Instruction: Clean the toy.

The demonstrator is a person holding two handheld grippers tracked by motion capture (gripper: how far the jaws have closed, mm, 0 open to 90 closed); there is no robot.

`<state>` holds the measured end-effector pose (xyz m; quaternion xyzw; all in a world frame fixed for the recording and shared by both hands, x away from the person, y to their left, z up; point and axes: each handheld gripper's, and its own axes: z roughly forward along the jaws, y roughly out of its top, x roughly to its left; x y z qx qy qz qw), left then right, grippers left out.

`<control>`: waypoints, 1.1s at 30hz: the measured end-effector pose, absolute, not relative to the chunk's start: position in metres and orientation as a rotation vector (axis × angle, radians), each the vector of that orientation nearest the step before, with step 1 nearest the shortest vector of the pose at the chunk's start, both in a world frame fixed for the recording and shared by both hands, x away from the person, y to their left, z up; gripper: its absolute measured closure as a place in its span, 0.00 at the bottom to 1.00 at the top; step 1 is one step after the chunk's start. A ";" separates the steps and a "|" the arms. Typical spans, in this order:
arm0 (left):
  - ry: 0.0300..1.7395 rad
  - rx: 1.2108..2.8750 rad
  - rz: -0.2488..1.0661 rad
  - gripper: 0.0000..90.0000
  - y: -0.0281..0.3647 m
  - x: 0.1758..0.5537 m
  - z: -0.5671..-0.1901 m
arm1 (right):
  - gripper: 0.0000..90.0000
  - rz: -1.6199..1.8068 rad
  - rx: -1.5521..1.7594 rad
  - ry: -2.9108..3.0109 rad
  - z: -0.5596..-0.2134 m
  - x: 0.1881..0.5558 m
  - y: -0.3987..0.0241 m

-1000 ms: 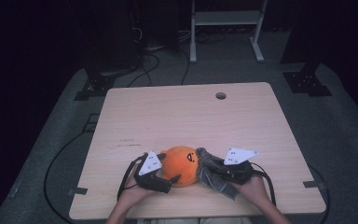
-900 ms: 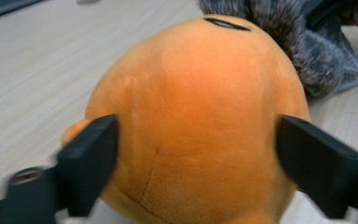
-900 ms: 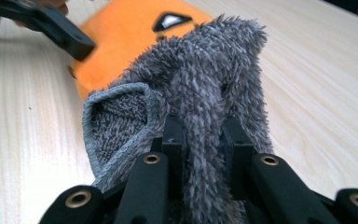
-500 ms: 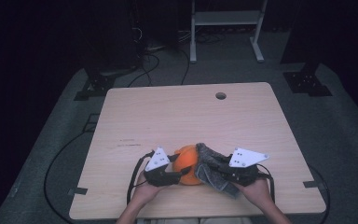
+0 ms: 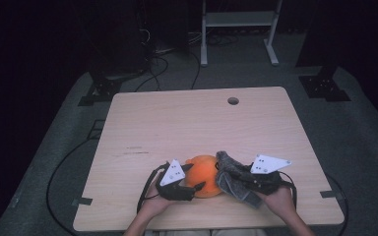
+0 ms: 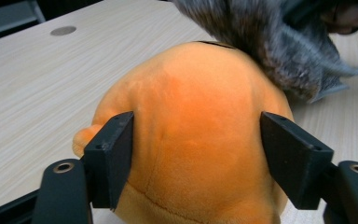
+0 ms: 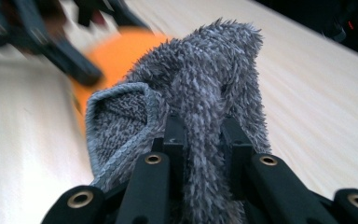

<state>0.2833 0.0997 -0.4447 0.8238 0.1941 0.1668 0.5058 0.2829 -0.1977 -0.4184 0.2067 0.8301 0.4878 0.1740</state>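
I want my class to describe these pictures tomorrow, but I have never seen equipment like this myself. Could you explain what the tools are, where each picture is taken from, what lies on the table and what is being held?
No robot arm is here: a person sits at a wooden table and holds a hand tool with two black jaws in each hand. The high view looks down from above the person's side. The other two pictures come from small cameras riding on the tools, looking along their jaws.

Near the table's front edge lies an orange plush toy. The left gripper has its jaws on either side of the toy, touching its sides; they have just been opening a little, so the grip looks loose. The right gripper is clamped on a fuzzy grey cloth, which reaches against the toy's side.
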 end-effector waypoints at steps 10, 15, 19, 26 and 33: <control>0.628 1.892 0.352 0.04 0.116 0.292 -0.434 | 0.83 1.375 0.516 2.439 -0.431 0.270 -0.191; 0.576 1.963 0.240 0.18 0.107 0.293 -0.441 | 0.83 1.364 0.500 2.479 -0.429 0.266 -0.194; 0.486 2.004 0.316 0.28 0.102 0.288 -0.439 | 0.84 1.422 0.522 2.410 -0.413 0.269 -0.196; 0.373 2.035 0.419 0.29 0.098 0.275 -0.439 | 0.83 1.403 0.560 2.462 -0.424 0.283 -0.208; 0.341 2.028 0.433 0.28 0.096 0.274 -0.439 | 0.83 1.471 0.618 2.434 -0.421 0.284 -0.220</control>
